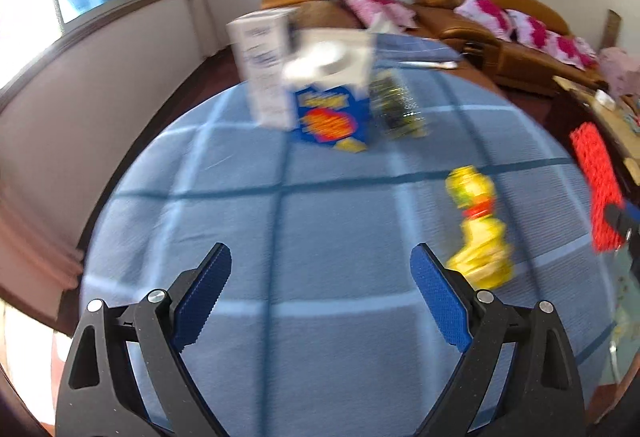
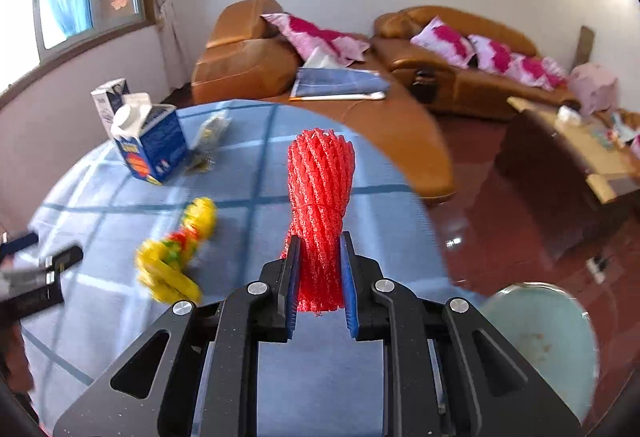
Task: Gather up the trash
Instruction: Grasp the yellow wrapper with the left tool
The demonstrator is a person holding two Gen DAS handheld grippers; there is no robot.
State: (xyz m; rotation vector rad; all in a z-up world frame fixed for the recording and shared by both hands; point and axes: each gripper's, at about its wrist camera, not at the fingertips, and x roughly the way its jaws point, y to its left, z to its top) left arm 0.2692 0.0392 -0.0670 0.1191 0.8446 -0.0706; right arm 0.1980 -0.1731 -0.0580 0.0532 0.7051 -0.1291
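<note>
The right claw (image 2: 320, 269) had its two blue pads squeezed on the bottom of a red foam net (image 2: 320, 205), the soft kind that goes round fruit. The net stood up tall out of the claw, over the round table with the blue checked cloth (image 2: 360, 173). The claw was tipped down toward the cloth. Its jaws were nearly together, with only the squashed net between them.

The net was soft and springy. I thought it could slip out if the hand swung fast, because only its low end was pinched. A pale green bin (image 2: 548, 341) sat on the floor by the table edge, just to the right of the claw. If the claw let go too soon, the net could land on the red floor and miss the bin.

The left claw (image 1: 320, 277) was wide open and held nothing. It was tipped down over the cloth too. A crumpled yellow wrapper (image 1: 480, 229) lay on the table just past its right finger. I thought the open claw could bump the wrapper and push it away, since the wrapper looked light.

Farther back on the table stood a blue carton (image 1: 334, 117), a white carton (image 1: 264, 65) and a shiny wrapper (image 1: 396, 105), all close together. The view there was blurry.
</note>
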